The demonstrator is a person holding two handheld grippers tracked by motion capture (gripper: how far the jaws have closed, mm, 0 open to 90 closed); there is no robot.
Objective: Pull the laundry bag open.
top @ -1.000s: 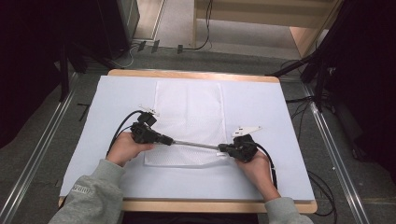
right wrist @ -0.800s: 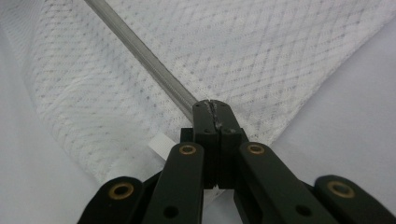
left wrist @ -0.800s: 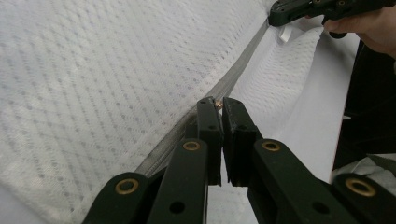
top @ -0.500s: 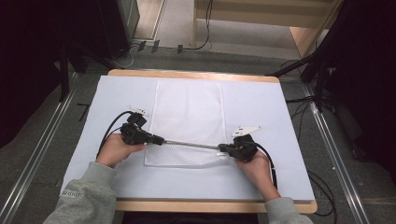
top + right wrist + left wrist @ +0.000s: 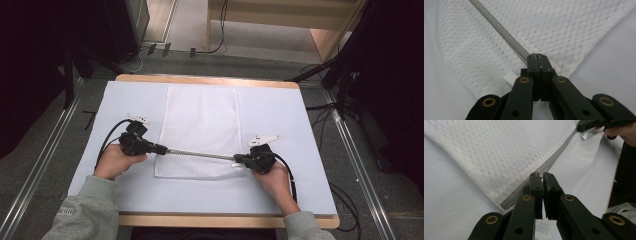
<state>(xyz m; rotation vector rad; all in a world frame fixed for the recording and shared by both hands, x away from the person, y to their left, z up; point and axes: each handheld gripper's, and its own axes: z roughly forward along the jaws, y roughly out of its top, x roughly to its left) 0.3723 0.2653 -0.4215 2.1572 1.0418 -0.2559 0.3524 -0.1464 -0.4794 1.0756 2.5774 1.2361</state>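
White mesh laundry bag [image 5: 202,125] flat on pale-covered bench [image 5: 300,125], grey zipper [image 5: 200,154] taut across its near end, left tool [image 5: 161,148] pinching the copper zipper pull [image 5: 541,176], right tool [image 5: 239,160] clamped on the zipper's other end

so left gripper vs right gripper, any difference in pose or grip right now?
The left gripper sits just off the mesh bag's left edge; the right gripper is over its lower right corner. The left pinches the zipper's small metal pull, the right clamps the zipper's other end. Both are shut, facing each other along the taut zipper.
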